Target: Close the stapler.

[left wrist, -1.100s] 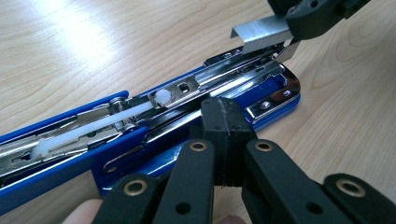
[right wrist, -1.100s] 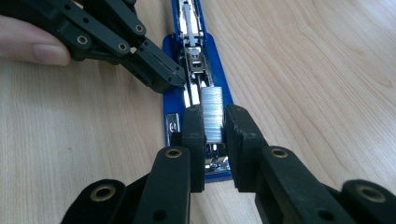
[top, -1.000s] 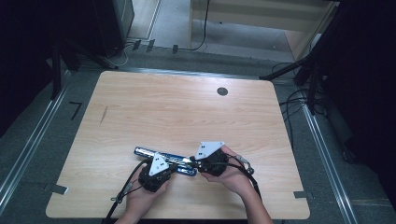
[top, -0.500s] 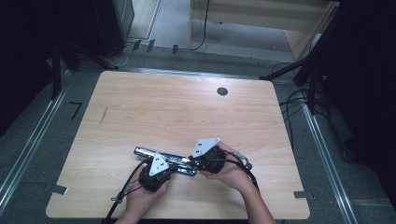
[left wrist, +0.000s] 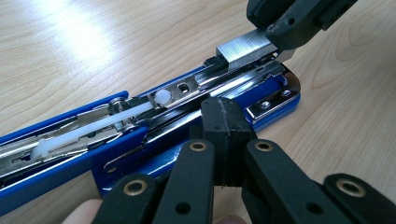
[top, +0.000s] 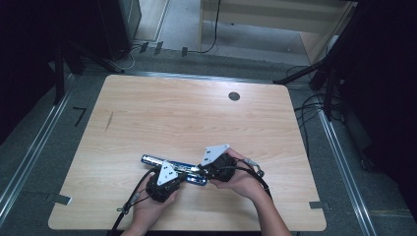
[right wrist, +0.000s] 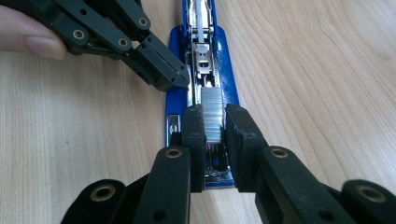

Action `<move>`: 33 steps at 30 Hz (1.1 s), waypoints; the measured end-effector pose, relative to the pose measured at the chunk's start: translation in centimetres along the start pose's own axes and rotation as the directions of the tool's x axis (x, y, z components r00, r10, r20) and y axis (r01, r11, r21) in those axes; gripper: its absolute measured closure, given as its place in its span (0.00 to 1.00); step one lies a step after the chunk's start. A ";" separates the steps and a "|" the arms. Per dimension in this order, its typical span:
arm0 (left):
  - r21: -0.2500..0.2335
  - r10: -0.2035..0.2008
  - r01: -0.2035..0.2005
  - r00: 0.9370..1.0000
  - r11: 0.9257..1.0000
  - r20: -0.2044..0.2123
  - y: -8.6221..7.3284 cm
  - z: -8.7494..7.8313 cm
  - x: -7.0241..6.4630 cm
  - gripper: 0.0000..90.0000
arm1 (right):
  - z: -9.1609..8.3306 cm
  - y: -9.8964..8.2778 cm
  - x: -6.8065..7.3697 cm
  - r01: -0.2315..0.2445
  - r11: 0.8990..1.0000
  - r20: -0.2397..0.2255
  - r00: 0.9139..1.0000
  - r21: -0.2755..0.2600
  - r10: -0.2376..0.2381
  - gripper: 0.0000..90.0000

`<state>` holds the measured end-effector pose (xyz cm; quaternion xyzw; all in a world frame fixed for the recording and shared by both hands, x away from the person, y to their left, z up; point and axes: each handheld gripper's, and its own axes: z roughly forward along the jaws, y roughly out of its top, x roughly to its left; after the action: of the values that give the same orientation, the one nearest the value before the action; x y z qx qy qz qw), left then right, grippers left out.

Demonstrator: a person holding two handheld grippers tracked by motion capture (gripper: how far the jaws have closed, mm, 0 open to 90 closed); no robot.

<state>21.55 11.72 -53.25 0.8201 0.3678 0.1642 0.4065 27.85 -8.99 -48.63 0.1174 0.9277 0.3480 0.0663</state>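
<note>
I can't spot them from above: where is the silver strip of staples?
The silver strip of staples sits pinched between the right tongs, just above the open blue stapler's metal channel, near the table's front edge.

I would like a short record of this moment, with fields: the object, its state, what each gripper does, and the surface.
object: blue stapler
state: opened flat, magazine exposed
left gripper: shut, pressing on the stapler's side rail
right gripper: shut on a staple strip, held over the front end of the magazine
staple strip seated: cannot tell
surface: wooden table
</note>
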 end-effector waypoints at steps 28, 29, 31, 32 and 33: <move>0.001 0.001 -0.001 1.000 1.000 0.000 0.0 0.0 0.0 1.00 | 0.6 0.2 -0.2 0.008 1.000 -0.018 1.000 0.015 -0.008 0.88; 0.001 0.001 -0.001 1.000 1.000 0.000 0.0 0.0 0.0 1.00 | 0.6 0.3 -0.2 0.007 1.000 -0.018 1.000 0.016 -0.006 0.88; 0.001 0.001 -0.001 1.000 1.000 0.001 0.0 0.0 0.0 1.00 | 0.5 0.3 -0.2 0.004 1.000 -0.021 1.000 0.013 -0.004 0.88; 0.001 0.001 -0.001 1.000 1.000 0.001 0.0 0.0 0.0 1.00 | 0.5 0.3 -0.2 0.003 1.000 -0.022 1.000 0.013 -0.003 0.88; 0.001 0.001 -0.001 1.000 1.000 0.000 0.0 0.0 0.0 1.00 | 0.5 0.3 -0.2 0.004 1.000 -0.022 1.000 0.013 -0.003 0.88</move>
<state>21.56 11.74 -53.24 0.8206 0.3673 0.1640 0.4061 28.22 -8.52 -48.78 0.1124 0.9308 0.3433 0.0559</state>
